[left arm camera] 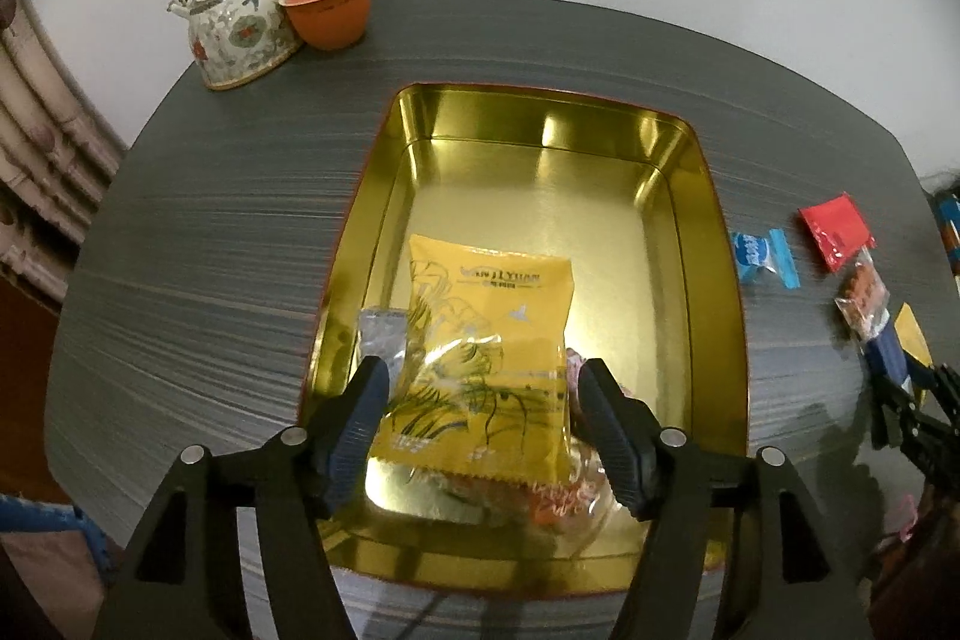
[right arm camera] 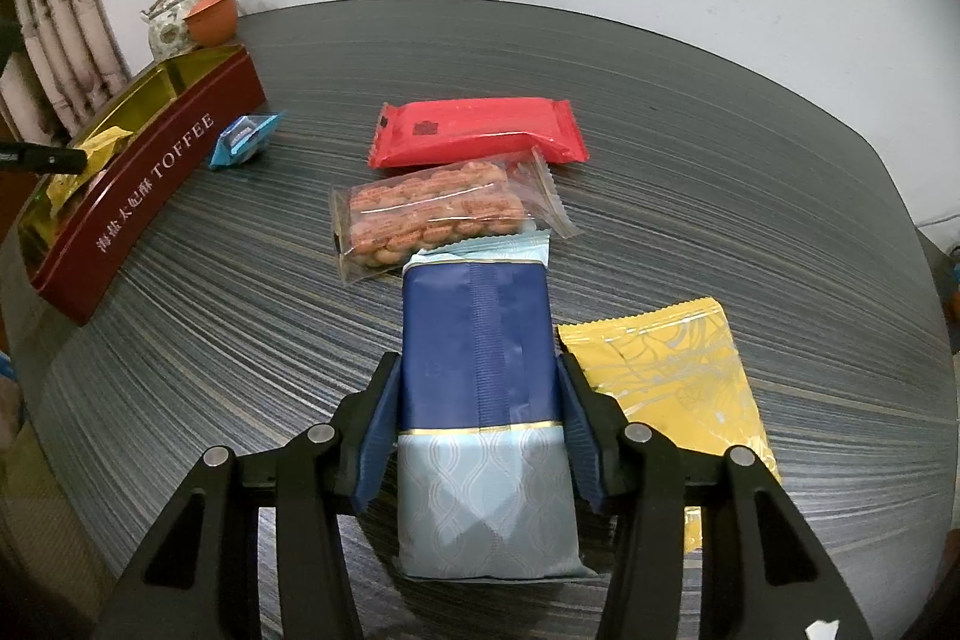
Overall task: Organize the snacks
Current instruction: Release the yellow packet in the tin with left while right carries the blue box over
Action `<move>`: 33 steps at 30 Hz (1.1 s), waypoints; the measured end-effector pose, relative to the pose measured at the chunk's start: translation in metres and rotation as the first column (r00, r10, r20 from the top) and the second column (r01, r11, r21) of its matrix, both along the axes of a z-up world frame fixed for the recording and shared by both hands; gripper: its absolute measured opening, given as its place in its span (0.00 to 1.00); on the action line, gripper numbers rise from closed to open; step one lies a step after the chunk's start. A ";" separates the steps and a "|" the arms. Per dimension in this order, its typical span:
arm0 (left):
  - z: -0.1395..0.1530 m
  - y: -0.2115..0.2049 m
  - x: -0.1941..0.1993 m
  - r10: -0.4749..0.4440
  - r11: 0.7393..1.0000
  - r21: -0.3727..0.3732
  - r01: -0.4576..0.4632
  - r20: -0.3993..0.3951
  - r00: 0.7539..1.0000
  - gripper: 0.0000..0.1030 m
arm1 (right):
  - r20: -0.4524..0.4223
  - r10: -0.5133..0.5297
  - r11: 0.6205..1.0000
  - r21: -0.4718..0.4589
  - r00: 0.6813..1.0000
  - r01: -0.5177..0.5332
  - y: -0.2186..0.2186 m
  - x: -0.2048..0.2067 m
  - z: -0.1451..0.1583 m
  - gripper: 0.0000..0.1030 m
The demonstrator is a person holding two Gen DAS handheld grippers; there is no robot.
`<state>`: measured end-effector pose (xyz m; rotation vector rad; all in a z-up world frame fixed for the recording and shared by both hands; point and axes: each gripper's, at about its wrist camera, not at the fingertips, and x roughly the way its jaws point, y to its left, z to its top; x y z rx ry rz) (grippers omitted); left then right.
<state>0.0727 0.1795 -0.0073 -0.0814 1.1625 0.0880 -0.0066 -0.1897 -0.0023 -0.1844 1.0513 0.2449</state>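
Observation:
A gold-lined tin (left arm camera: 714, 220) with a red outside marked TOFFEE (right arm camera: 150, 178) stands on the dark table. In it lies a yellow snack packet (left arm camera: 489, 328) on top of a silvery packet (left arm camera: 381, 334) and a clear wrapper (left arm camera: 558, 508). My left gripper (left arm camera: 483, 388) hangs over the tin, its fingers either side of the yellow packet with small gaps, open. My right gripper (right arm camera: 480, 376) is shut on a blue and pale-blue packet (right arm camera: 480, 340), pads pressed on both long sides. The packet's near end rests on the table.
On the table beyond the right gripper lie a clear peanut packet (right arm camera: 438, 214), a red packet (right arm camera: 474, 130), a small blue candy (right arm camera: 243, 139) and a second yellow packet (right arm camera: 666, 370). A patterned teapot (left arm camera: 240, 22) and an orange cup (left arm camera: 327, 10) stand at the far left corner.

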 end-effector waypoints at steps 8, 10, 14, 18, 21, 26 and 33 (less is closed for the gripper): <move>0.016 0.009 -0.026 0.003 0.999 0.036 -0.005 0.064 0.998 0.67 | 0.000 0.009 1.000 0.000 1.000 -0.009 0.013 -0.010 0.012 0.45; 0.020 0.013 -0.032 0.009 0.999 0.049 -0.013 0.085 0.996 0.67 | 0.011 0.017 1.000 -0.003 1.000 -0.016 0.019 -0.012 0.018 0.45; 0.025 0.024 -0.044 0.031 0.997 0.064 -0.039 0.122 0.992 0.68 | 0.030 0.033 0.999 0.012 0.999 -0.034 0.037 -0.014 0.033 0.45; 0.021 0.037 -0.049 0.058 0.996 0.055 -0.065 0.124 0.991 0.69 | 0.058 0.097 0.995 0.020 0.994 -0.098 0.070 -0.013 0.048 0.45; 0.019 0.046 -0.051 0.086 0.995 0.049 -0.092 0.118 0.989 0.69 | 0.074 0.154 0.987 0.032 0.985 -0.157 0.101 -0.011 0.056 0.45; 0.021 0.060 -0.052 0.127 0.991 0.022 -0.131 0.126 0.984 0.69 | 0.084 0.240 0.966 0.078 0.967 -0.247 0.155 -0.010 0.062 0.45; 0.016 0.080 -0.050 0.195 0.980 -0.003 -0.197 0.122 0.973 0.69 | 0.073 0.329 0.935 0.114 0.942 -0.335 0.227 -0.009 0.053 0.45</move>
